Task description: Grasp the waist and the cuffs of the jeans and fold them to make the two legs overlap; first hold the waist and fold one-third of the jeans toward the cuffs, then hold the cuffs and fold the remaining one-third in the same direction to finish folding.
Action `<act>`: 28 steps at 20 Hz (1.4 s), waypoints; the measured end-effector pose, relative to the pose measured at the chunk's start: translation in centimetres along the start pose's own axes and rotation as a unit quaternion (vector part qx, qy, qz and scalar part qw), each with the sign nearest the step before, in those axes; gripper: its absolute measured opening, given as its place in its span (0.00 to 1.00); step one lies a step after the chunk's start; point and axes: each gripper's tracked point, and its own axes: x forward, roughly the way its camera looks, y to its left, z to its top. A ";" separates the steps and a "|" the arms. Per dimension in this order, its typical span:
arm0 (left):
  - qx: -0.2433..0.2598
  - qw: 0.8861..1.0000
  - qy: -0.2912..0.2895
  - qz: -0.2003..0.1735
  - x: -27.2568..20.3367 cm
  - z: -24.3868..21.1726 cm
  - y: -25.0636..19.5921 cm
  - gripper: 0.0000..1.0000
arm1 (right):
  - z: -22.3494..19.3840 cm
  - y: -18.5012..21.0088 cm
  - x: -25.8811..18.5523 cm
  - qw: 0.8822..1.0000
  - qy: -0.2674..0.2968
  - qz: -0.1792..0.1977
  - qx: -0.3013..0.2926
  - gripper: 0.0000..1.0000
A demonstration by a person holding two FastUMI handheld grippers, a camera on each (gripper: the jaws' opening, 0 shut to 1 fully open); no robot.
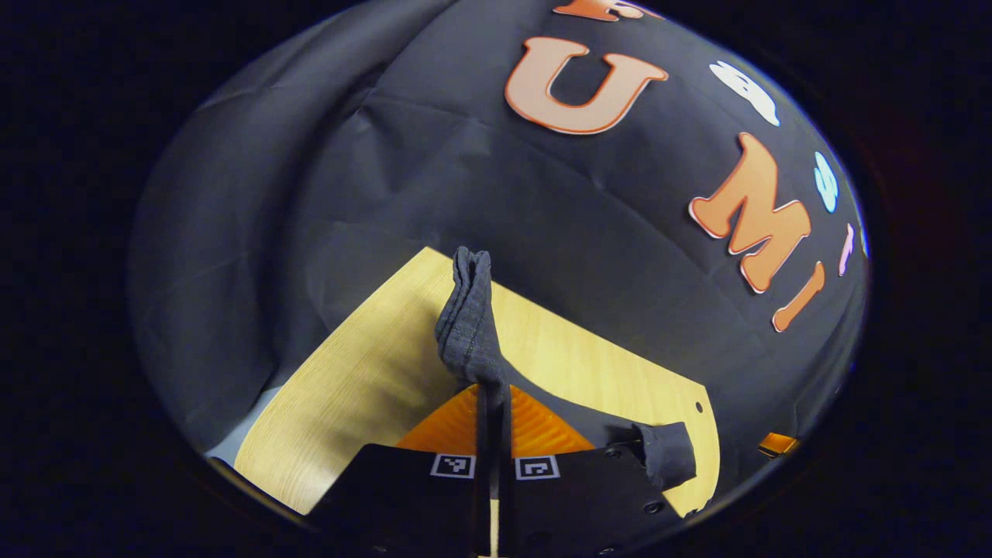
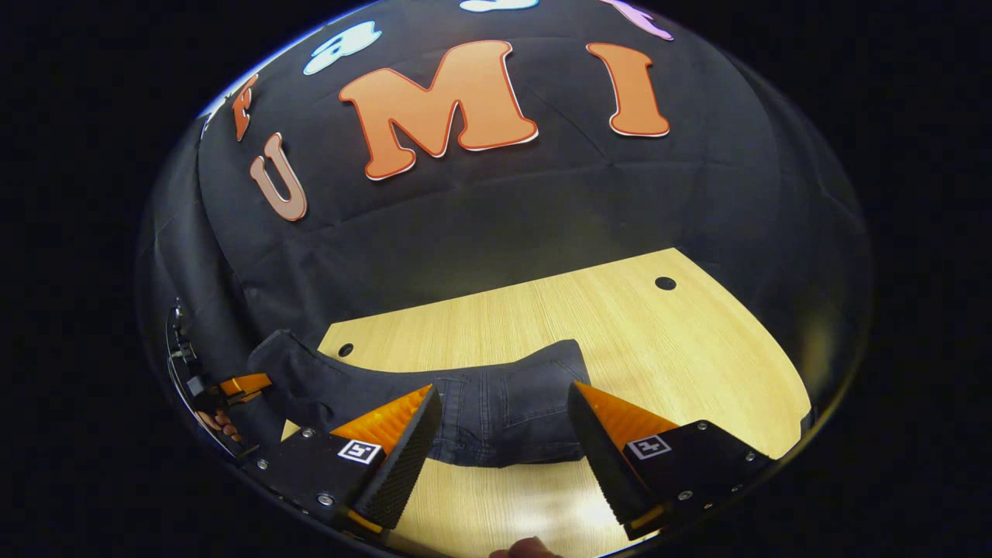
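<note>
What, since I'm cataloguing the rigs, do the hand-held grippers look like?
The left hand-held gripper and right hand-held gripper match: two wedge-shaped, ribbed fingers on black plates with screws, each plate bearing a square black-and-white marker.

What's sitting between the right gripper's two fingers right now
In the right gripper view, the open right gripper frames the waist end of the jeans, lying on the wooden table; neither finger touches the denim.

Both the left gripper (image 1: 493, 434) and the right gripper (image 2: 502, 434) carry black screw-studded plates; each bears small square black-and-white markers.
</note>
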 end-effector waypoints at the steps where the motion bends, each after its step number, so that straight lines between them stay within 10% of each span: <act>1: 0.006 1.000 -0.005 -0.007 -0.4 0.4 -1.2 0.05 | 0.2 -0.1 0.0 1.000 -0.002 0.003 -0.001 0.99; 28: 0.153 0.980 0.050 -0.121 -0.8 -11.4 -37.2 0.04 | 4.0 -14.4 0.5 0.999 -0.032 0.024 -0.005 0.99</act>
